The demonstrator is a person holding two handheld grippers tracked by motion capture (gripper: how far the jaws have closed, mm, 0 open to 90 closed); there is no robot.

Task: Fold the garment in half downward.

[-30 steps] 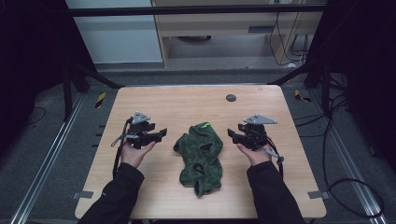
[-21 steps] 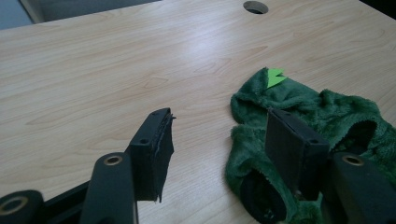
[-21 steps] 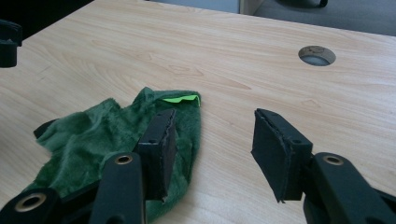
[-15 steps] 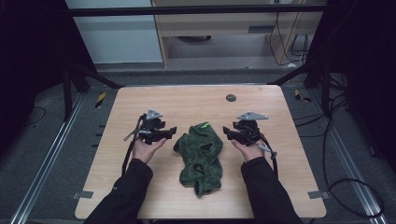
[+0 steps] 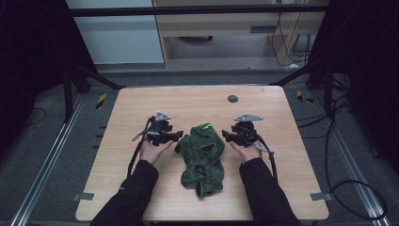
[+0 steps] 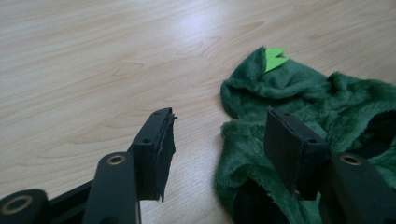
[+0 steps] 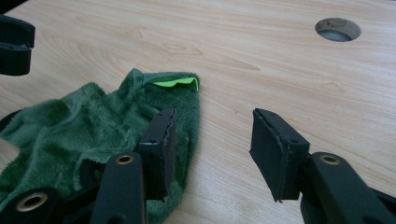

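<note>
I see a crumpled green plush garment (image 5: 203, 157) lying on the wooden table (image 5: 117, 183), around the middle and toward the near edge, with a bright green tag (image 6: 275, 58) at its far end. My left gripper (image 5: 175, 136) sits just beside the garment's left side, jaws apart, one jaw over the fabric edge. My right gripper (image 5: 226, 136) sits at its right side, jaws also spread. A round hole (image 7: 337, 29) lies near the table's far edge.

green garment (image 6: 327, 107) cut off at right edge, forearms (image 5: 134, 188) cropped below
</note>
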